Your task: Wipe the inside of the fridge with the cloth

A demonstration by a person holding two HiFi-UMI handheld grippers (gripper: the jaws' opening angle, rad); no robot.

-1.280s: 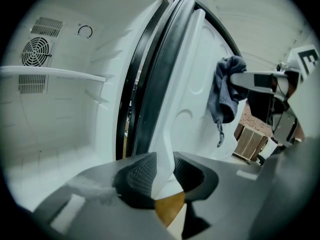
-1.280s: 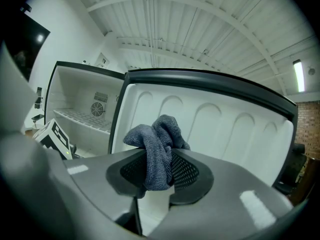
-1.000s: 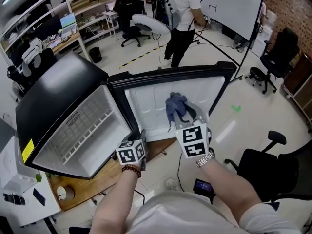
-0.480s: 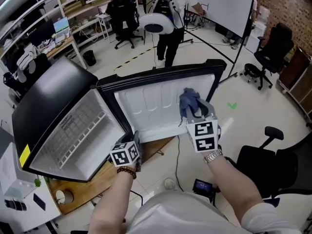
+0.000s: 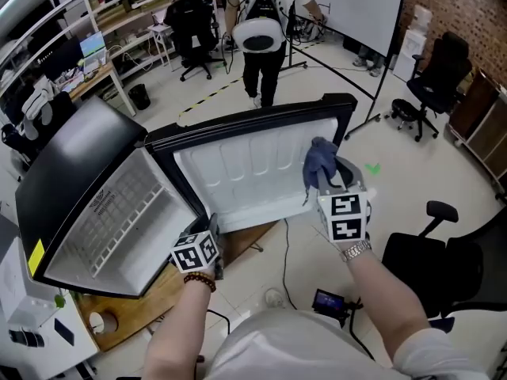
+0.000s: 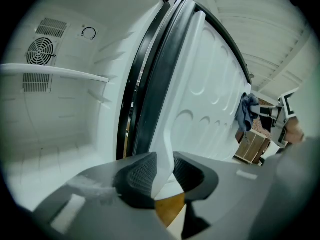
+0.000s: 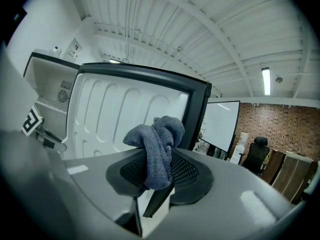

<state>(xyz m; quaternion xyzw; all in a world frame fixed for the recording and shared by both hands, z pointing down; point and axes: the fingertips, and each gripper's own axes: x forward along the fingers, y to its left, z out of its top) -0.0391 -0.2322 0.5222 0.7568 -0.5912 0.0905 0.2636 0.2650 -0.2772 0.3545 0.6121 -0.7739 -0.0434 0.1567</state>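
Against the fridge door [image 5: 245, 172], near its right edge: cloth [image 7: 157, 139], bunched at the white inner panel.
Right gripper [image 7: 160, 171]: jaws clamped on the cloth's lower part, the bunch standing above them.
Left gripper [image 6: 162, 173]: jaws closed on the fridge door's near white edge.

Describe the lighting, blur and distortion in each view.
Head view: evenly lit, sharp, wide-angle bowing at the edges. Left gripper view: fisheye with black corners, the fridge interior bright and pale, the near jaws soft. Right gripper view: same fisheye curving the ceiling ribs, cloth crisp, lamp bright white.
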